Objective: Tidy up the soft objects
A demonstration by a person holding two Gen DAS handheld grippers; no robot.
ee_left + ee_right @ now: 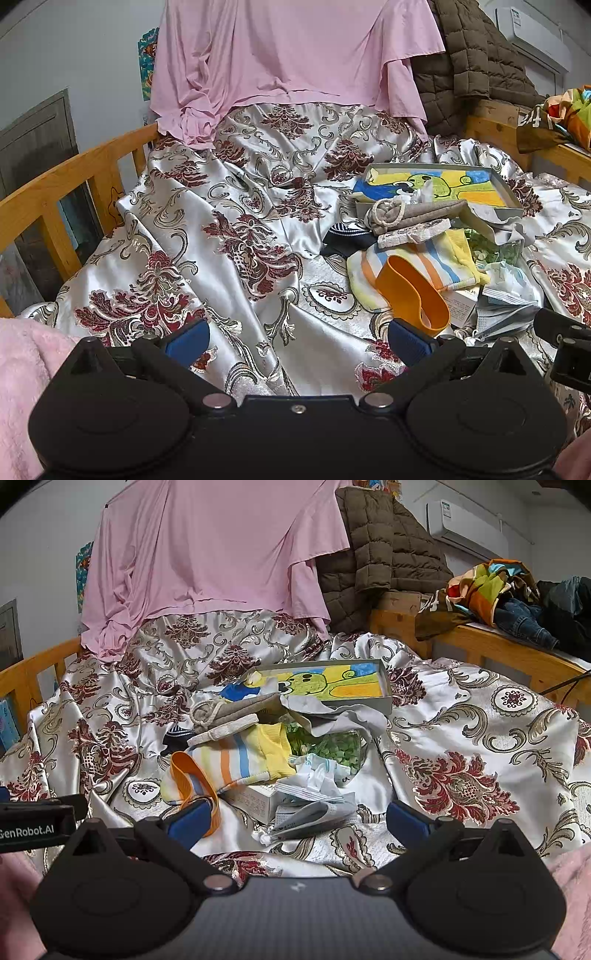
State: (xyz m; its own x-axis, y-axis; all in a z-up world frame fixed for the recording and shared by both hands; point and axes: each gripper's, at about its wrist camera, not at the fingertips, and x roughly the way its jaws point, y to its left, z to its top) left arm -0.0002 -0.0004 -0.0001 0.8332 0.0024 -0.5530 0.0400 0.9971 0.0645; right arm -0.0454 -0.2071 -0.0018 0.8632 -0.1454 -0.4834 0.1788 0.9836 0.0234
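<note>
A heap of soft things lies on the satin bedspread (229, 221): an orange elastic band (410, 295), a striped towel (439, 266), a rolled grey cloth (410, 216), face masks (506, 306) and a dark sock (343, 236). Behind them is a grey box (509, 192) lined with a cartoon towel. The heap also shows in the right wrist view: band (192, 779), striped towel (236, 757), masks (314, 808), box (386, 686). My left gripper (295, 341) is open and empty, left of the heap. My right gripper (295, 819) is open, just short of the masks.
A pink sheet (280, 55) and brown quilted jacket (465, 62) hang at the back. Wooden bed rails (55, 188) run along the left. A wooden shelf (517, 650) at the right holds piled clothes. A small white carton (255, 797) lies under the masks.
</note>
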